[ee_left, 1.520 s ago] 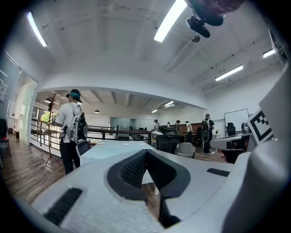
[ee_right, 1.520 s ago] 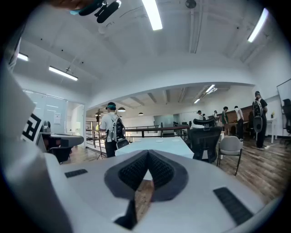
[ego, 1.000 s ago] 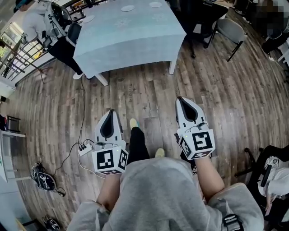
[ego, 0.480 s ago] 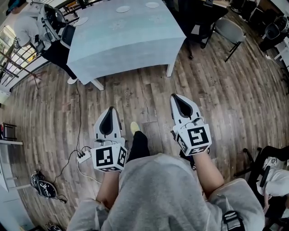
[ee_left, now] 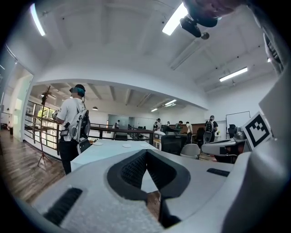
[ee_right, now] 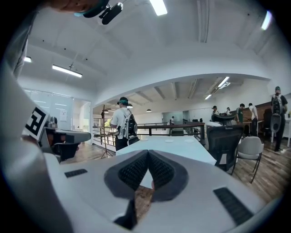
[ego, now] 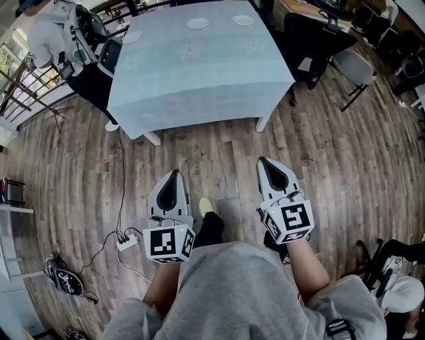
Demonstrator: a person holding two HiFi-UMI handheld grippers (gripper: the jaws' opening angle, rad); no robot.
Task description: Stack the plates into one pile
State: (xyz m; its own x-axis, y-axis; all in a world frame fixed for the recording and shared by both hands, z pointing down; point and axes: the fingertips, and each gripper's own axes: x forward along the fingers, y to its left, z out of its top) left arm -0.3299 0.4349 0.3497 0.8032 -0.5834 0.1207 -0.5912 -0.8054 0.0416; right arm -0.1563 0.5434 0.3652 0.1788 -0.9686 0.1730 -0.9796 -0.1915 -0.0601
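Three small white plates lie apart at the far end of a table [ego: 199, 86] covered in pale blue cloth: one [ego: 197, 24] in the middle, one [ego: 243, 20] to its right, one [ego: 132, 38] near the left edge. The table is still some way ahead of me across the wooden floor. My left gripper [ego: 175, 173] and right gripper [ego: 264, 161] are held out side by side, both shut and empty, pointing at the table. In the left gripper view the left gripper's [ee_left: 146, 151] jaws meet with the table [ee_left: 109, 152] beyond them; the right gripper [ee_right: 148, 152] view shows the plates [ee_right: 169, 141] far off.
A person with a backpack [ego: 50, 33] stands at the table's far left corner. Office chairs [ego: 352, 65] stand to the right of the table. A power strip [ego: 129, 240] with a cable lies on the floor to my left.
Both grippers have travelled forward with me, still shut. The table has come nearer and sits lower and larger in the head view.
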